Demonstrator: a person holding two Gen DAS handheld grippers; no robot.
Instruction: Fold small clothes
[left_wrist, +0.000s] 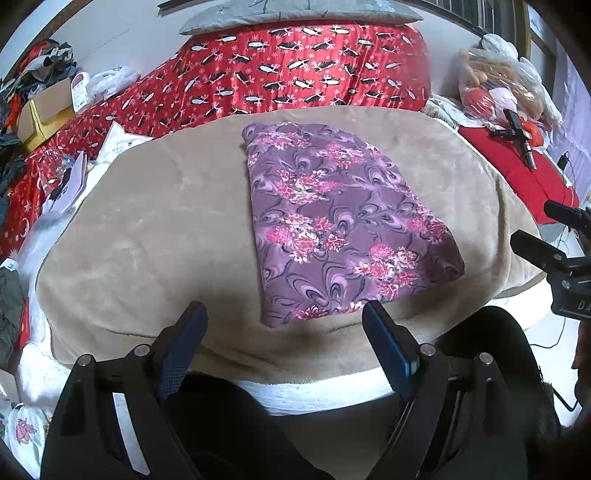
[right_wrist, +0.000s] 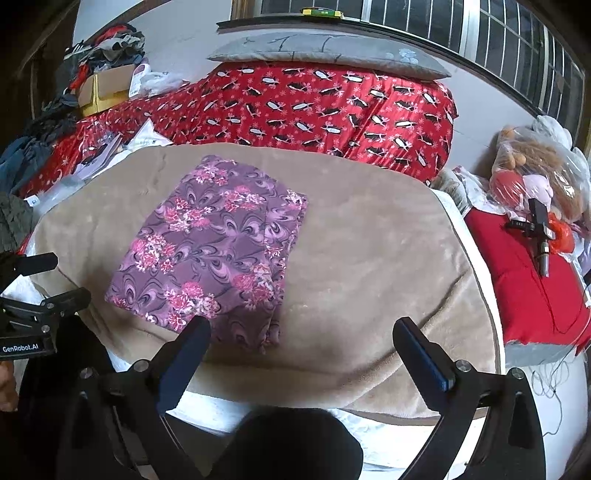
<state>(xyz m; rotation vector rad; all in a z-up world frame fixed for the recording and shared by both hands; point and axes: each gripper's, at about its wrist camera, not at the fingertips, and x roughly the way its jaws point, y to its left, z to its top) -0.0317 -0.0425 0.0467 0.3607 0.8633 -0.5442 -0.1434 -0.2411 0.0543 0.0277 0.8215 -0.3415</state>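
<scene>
Left wrist view: purple flowered garment at 12 to 1 o'clock, lying flat on tan blanket, folded into a rough rectangle.
Right wrist view: same garment at 11 o'clock, near edge just beyond the left fingertip.
Left gripper: jaws spread wide, nothing between them, hovering short of the garment's near edge.
Right gripper: jaws likewise parted and empty, apart from the cloth.
Placement, judged: garment laid mid-blanket for a soft flat folding surface; both tools drawn back, likely a fold done or another about to begin.
Fold state: layered edges showing along the right side in right wrist view; further halving seems possible.
Cardboard box: at 10 o'clock, open, clothes heaped behind and beside it; contents proper not discernible.
Clear plastic bag: at 2 o'clock, holding stuffed toys.
Red quilt: at 12 o'clock, grey pillow resting on top.
</scene>
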